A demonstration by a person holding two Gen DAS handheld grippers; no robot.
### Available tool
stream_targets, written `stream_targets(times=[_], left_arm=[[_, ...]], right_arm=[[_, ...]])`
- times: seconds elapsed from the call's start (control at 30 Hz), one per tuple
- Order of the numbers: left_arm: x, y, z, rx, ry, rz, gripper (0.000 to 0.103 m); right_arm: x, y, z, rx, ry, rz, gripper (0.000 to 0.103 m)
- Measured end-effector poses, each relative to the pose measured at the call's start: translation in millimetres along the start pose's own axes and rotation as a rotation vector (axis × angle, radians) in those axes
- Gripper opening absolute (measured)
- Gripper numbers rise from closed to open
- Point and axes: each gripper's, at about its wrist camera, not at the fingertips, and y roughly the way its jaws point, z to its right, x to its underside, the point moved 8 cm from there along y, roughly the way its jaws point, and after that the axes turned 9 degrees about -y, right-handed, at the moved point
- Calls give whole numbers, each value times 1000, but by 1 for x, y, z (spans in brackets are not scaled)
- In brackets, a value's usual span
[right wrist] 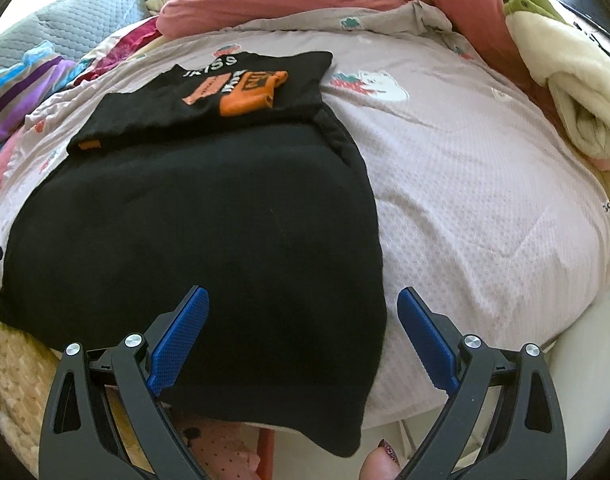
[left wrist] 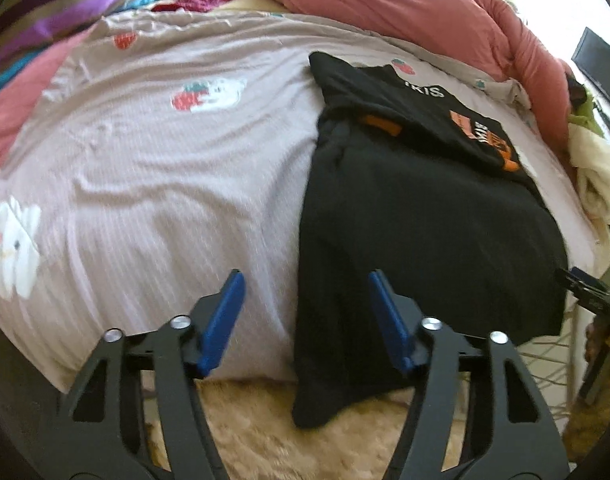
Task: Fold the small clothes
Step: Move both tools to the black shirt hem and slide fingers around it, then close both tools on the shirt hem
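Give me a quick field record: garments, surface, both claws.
surface: pinkish strawberry-print bedspread
garment 1: plain black garment, spread flat, near edge hanging off the bed
garment 2: folded black shirt with orange print, lying on garment 1's far end
left claw: open, above garment 1's left edge
right claw: open, above garment 1's right corner

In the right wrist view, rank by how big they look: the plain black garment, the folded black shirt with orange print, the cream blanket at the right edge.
1. Plain black garment, clearly largest, though nearest the camera.
2 and 3. Folded black shirt with orange print and cream blanket look alike; the blanket is cut off by the frame, so I won't rank them.
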Motion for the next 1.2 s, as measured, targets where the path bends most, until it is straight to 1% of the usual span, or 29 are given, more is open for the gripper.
stream_targets(times=[0.03,0.1,0.13,0.33,0.53,0.6,0.7,0.73,0.77,0.87,0.9,0.93,0.97,1.0,1.07,1.1,1.17,1.2], left_arm=[[4,0,1,18,-4,-13,42],[11,0,4,42,-5,-32,36],[15,1,6,53,-2,-46,35],[33,9,7,58,-4,-95,34],[46,23,8,56,-14,-140,34],[47,26,9,52,-9,-144,34],[49,27,11,47,-1,-145,34],[49,28,11,47,-2,-145,34],[50,27,11,47,-2,-145,34],[49,29,12,51,-3,-146,33],[50,29,11,55,-8,-148,33],[51,29,10,59,-13,-148,33],[51,29,9,60,-16,-149,33],[52,28,8,62,-19,-151,32],[52,28,7,64,-21,-153,31],[52,28,7,64,-22,-154,30],[52,29,6,71,-32,-158,29],[52,29,6,80,-44,-159,25]], right_arm=[[2,0,1,-5,4,-2,95],[6,-1,3,-8,7,-9,95],[7,-1,4,-6,6,-12,95],[18,-4,12,-17,27,-22,95],[38,-4,20,-31,46,-52,95],[46,-3,24,-44,59,-63,95],[56,-3,27,-92,96,-74,92],[59,-3,27,-103,102,-80,86],[62,-2,25,-117,103,-91,77],[70,1,18,-150,83,-114,64],[72,2,16,-155,73,-118,61],[74,4,14,-158,62,-125,55],[75,6,12,-164,59,-128,52],[76,8,11,-174,61,-128,50],[76,10,9,-194,67,-126,43],[76,10,9,-201,67,-127,42],[76,8,7,-220,54,-129,34],[75,5,6,-219,36,-127,26]])
